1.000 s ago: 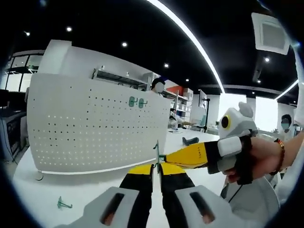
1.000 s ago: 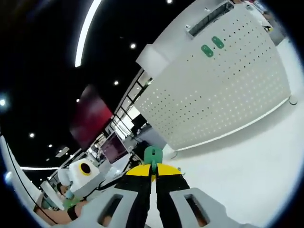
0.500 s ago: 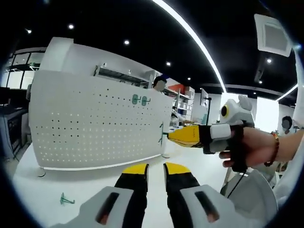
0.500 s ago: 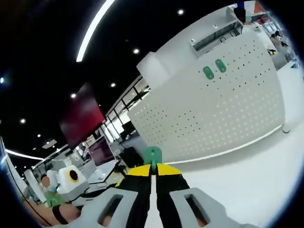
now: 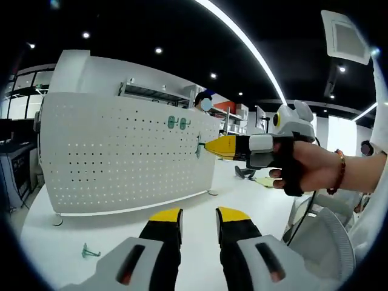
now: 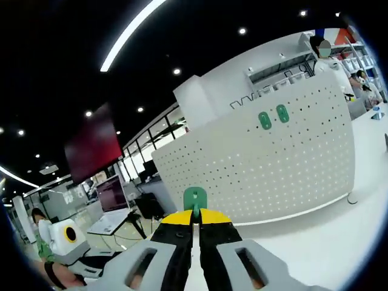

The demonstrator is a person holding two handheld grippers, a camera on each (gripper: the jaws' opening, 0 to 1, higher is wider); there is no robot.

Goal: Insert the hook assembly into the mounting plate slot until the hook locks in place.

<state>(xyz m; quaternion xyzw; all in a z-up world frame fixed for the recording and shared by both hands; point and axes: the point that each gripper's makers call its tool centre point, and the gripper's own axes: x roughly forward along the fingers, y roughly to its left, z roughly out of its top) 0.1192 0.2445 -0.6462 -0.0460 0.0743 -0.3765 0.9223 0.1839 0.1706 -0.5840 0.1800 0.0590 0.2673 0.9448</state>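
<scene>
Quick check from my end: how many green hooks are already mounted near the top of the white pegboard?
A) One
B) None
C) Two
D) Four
C: two green hooks sit side by side near the top of the pegboard in the right gripper view, while the right tool holds a third green hook shut between its jaws.

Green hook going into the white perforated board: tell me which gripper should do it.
Right. The right gripper is shut on the green hook and faces the white perforated board. The left gripper is open, holding nothing.
</scene>
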